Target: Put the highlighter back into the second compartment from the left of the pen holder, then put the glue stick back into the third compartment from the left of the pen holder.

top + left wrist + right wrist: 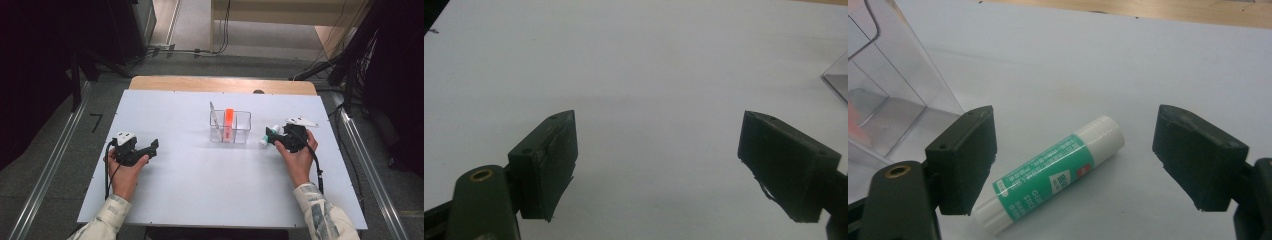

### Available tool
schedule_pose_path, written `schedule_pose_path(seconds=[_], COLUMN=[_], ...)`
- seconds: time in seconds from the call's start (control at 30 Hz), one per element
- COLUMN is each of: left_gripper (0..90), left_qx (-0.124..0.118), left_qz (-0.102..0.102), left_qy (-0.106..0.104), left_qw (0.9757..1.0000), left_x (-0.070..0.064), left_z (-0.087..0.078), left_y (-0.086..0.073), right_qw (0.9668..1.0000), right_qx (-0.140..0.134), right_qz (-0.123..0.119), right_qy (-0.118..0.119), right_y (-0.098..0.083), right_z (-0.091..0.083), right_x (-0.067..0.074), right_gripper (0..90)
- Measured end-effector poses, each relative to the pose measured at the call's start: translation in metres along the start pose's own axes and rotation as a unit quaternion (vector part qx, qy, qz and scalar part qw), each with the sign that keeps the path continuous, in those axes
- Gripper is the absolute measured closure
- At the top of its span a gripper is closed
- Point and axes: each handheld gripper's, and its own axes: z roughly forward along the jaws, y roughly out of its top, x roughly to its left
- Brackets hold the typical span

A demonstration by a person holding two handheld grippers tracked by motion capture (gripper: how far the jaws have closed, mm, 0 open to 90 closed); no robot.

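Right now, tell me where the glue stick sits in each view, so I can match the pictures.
High view: the glue stick lies on the table, right of the clear box, partly covered by the right tool.
Left gripper view: no glue stick here; a corner of the clear box at the right edge.
Right gripper view: low centre, lying slantwise between the open jaws.
Shared landmark: the clear box.

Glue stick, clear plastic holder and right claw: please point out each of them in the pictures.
glue stick (1050, 176), right gripper view, on its green label.
clear plastic holder (241, 131), high view, on its right wall.
right claw (1075, 160), right gripper view, midway between its open jaws, above the stick.
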Motion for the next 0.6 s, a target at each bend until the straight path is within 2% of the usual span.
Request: schedule_pose_path(seconds=[0.6], left_gripper=[16.9], left_qx=[0.000], left_qz=[0.001], left_qy=[0.002], left_qw=[1.0000], left_x=[0.0009], left_z=[-0.0005], left_y=[0.0001], right_qw=[1.0000], right_qx=[0.006], right_qz=[0.002], right_qy=[-0.004], right_y=[-0.0023], right_z=[0.0046], right_x=[0.0014], right_gripper=[16.5])
